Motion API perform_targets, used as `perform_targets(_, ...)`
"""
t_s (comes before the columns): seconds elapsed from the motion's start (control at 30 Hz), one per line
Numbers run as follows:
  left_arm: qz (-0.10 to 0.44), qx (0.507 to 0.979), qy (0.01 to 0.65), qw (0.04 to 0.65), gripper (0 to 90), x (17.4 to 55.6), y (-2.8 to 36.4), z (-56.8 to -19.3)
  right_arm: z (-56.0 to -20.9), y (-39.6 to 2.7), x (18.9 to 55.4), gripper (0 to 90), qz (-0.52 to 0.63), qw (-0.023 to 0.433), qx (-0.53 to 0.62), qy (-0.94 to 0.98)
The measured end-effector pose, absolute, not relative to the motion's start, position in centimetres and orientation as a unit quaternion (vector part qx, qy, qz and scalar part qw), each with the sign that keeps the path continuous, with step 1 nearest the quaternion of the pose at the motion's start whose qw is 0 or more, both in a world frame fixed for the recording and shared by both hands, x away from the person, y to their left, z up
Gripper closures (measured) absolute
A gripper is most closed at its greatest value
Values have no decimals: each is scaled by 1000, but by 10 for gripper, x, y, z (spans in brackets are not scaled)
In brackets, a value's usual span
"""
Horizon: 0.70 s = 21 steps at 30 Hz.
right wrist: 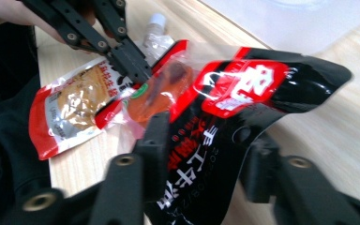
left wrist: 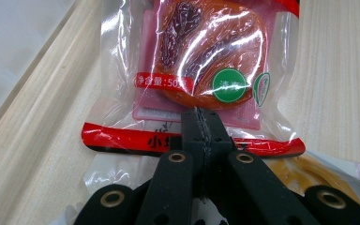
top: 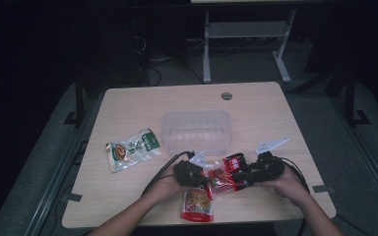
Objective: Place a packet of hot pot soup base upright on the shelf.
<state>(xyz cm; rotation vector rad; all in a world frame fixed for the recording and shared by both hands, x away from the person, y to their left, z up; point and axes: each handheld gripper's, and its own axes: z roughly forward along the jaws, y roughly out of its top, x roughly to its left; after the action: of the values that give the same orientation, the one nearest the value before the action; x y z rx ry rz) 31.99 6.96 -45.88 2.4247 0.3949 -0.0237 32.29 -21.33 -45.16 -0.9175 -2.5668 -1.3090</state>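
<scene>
My left gripper [top: 207, 180] [left wrist: 198, 117] is shut on the bottom seam of a clear, red-edged packet [top: 220, 178] [left wrist: 201, 56] with an orange-brown snack inside. Facing it from the right, my right gripper [top: 237, 173] [right wrist: 206, 136] has its jaws closed against a black and red packet [top: 235, 162] [right wrist: 243, 89], which stands up between them. The two packets overlap near the table's front middle. In the right gripper view the left gripper [right wrist: 138, 72] pinches the clear packet [right wrist: 159, 91] just behind the black one.
A red packet with a round biscuit [top: 197, 204] [right wrist: 70, 112] lies at the front edge under my left hand. A clear plastic tub [top: 197, 114] stands mid-table, and a green and white packet [top: 132, 149] lies to its left. A round cable grommet [top: 227, 95] is at the far edge.
</scene>
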Motion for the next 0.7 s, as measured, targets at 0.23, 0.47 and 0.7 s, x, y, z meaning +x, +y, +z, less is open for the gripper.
perform_targets(0.23,-10,929,151,336,899,320,70,-459,-448,-212,325,755,-436,47,-301,-847)
perform_targets(0.47,-13,930,151,335,899,321,70,-459,-448,-208,329,816,-432,50,-307,-847)
perform_targets(0.7,-12,930,150,336,898,321,70,-459,-447,-206,328,898,-426,47,-301,-852)
